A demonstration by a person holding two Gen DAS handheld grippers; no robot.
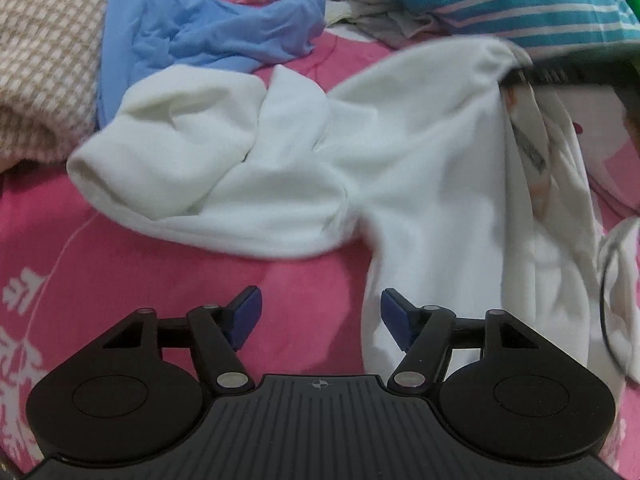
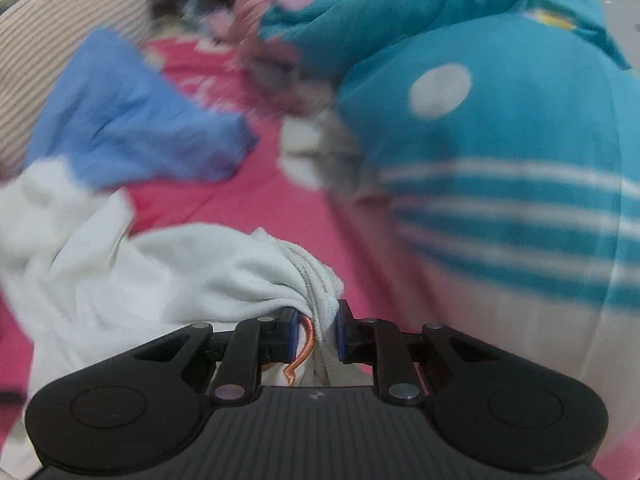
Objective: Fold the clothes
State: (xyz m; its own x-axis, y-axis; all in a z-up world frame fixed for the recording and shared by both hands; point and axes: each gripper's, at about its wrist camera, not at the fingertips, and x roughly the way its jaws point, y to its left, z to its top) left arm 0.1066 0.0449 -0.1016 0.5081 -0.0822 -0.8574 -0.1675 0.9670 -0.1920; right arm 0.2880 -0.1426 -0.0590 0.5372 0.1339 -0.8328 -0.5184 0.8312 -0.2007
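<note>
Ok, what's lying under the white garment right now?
The white garment lies crumpled on the pink bedsheet, one end lifted by the right gripper. Its upper left edge overlaps the blue garment. Anything beneath its bunched middle is covered.

Pink floral bedsheet [image 1: 168, 264] underneath. Teal quilt [image 2: 500, 128], white dots and stripes, bunched on right. Tan checked blanket [image 1: 44, 60] far left. Green glow top-right corner. Dim indoor light.
</note>
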